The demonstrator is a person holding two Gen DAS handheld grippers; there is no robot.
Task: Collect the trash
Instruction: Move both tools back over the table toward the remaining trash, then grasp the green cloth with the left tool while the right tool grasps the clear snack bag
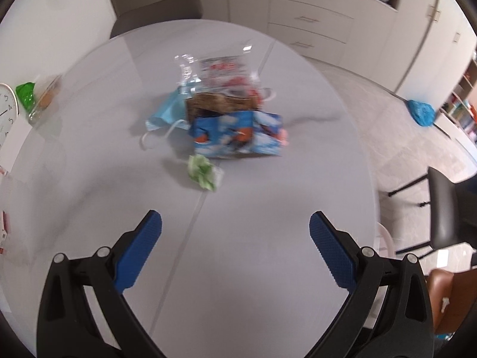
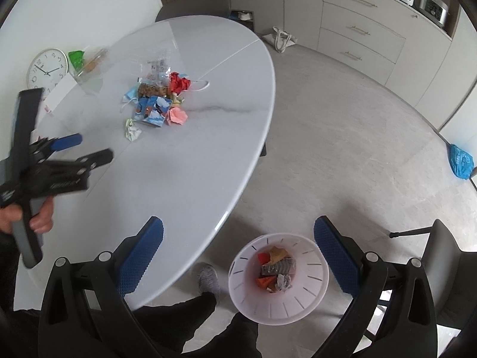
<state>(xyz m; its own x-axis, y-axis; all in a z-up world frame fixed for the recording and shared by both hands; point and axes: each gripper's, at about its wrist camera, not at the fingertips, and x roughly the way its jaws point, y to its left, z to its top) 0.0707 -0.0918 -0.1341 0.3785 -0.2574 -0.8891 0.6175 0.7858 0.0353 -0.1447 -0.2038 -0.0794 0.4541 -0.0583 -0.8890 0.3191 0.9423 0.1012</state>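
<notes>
Two grippers, both mine. My left gripper is spread wide and holding nothing, hovering over the glossy grey oval table. My right gripper is just as wide apart and empty, poised above the table's near edge and the floor beside it.

One heap of trash sits near the middle of the table. Counting: one blue printed snack wrapper, one crumpled green-and-white paper ball just in front of that wrapper, one light blue face mask to its left, one clear plastic bag with red print behind it. From the right wrist camera I also make out one red crumpled scrap and one pink paper piece beside the wrapper.

One container: a round white slotted waste basket on the floor beside the table, holding several crumpled bits, orange, tan and grey; I can't count them exactly.

The heap is blurred in the left view, so the brown item in it stays unidentified. One white wall clock leans at the table's far left.
</notes>
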